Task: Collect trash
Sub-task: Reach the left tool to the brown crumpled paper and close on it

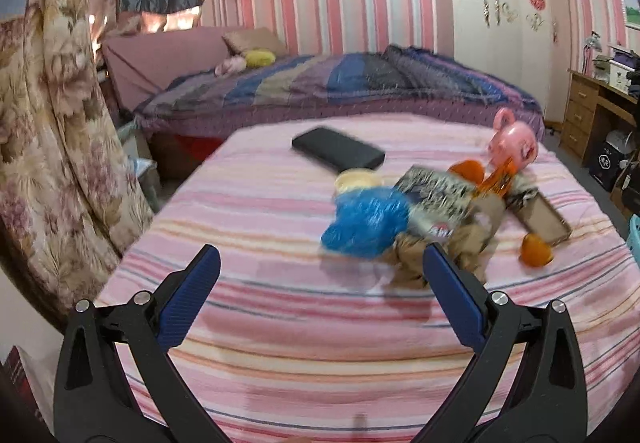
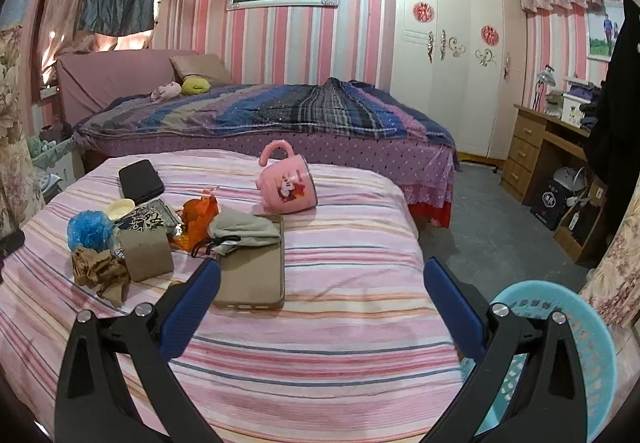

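Right wrist view: the pink striped bed (image 2: 320, 283) fills the lower frame and serves as the landmark for everything else. Behind its far edge stands a second bed under a purple and blue striped blanket (image 2: 280, 111). Off the striped bed's right side, low on the floor, sits a light blue perforated plastic basket (image 2: 588, 331), partly hidden by the right tongs.

On the striped bed, near its middle, a pink plastic mug with a cartoon print (image 2: 288, 185) lies on its side, handle up. Toward the near edge from the mug lies a flat tan rectangular phone case (image 2: 252, 275), with a grey crumpled cloth (image 2: 244, 229) resting across its far end. Left of the cloth is a clear orange plastic wrapper (image 2: 198, 219), then a brown cardboard piece (image 2: 146, 249) leaning upright, with a black-and-white printed packet (image 2: 152, 217) behind it. At the bed's left side a crumpled brown paper wad (image 2: 100, 271) touches the cardboard, and a blue crinkled plastic bag ball (image 2: 89, 228) sits just beyond it. A small round cream lid (image 2: 120, 208) lies beside the blue ball, and a black rectangular wallet (image 2: 141, 181) lies farther back.

The right tongs (image 2: 322, 275) hang spread wide above the bed's near half, gripping nothing.

In the blurred left wrist view, the left tongs (image 1: 322, 263) are likewise spread wide and empty, above the bed's near side, with the blue ball (image 1: 366, 223) just past them.
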A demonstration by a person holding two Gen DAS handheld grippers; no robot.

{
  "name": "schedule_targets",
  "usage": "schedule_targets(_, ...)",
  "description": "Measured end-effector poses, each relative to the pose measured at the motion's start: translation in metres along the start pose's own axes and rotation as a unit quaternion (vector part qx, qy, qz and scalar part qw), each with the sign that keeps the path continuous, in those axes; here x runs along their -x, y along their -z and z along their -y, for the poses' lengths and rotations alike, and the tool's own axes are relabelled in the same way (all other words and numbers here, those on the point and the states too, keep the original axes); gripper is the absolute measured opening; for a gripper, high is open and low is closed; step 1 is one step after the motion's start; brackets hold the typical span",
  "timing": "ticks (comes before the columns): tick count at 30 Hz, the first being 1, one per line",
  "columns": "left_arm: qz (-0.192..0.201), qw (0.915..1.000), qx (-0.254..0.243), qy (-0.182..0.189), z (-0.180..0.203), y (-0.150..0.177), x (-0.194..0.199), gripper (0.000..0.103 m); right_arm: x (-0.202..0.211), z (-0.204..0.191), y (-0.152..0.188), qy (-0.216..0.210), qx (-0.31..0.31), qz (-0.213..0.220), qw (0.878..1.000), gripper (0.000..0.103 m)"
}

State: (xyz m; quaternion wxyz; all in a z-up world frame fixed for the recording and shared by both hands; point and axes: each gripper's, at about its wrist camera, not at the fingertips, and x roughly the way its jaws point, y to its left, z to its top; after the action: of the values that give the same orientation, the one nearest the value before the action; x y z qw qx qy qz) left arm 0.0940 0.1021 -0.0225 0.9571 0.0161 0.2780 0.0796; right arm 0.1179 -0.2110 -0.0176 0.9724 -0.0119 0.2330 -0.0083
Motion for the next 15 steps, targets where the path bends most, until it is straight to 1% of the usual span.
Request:
schedule_targets(3,-0.016,0.9999,0.002,-0.005,-0.001,0.003,-0.012,0.098,-0.010,-0.006,0.003,0.002,0.013,-0.015,1.000,0.099)
schedule_targets(7,-0.044,0.9986,0.016,0.025,0.003,0.005,-0.028,0.098,-0.020,-0.012,0.009,0.015,0.031,-0.036,0.999,0.099)
schedule_targets(9,-0.045,0.9984,0.015,0.032,0.008,0.007,-0.033,0.098,-0.022,-0.010,0.011,0.013,0.027,-0.041,0.999,0.099)
schedule_targets(12,-0.046,0.9983,0.016,0.033,0.012,0.008,-0.038,0.098,-0.025,-0.003,0.012,0.012,0.012,-0.046,0.999,0.099)
schedule_targets(15,-0.055,0.9976,0.017,0.039,0.015,0.011,-0.042,0.098,-0.029,0.000,0.014,0.019,0.010,-0.051,0.998,0.099)
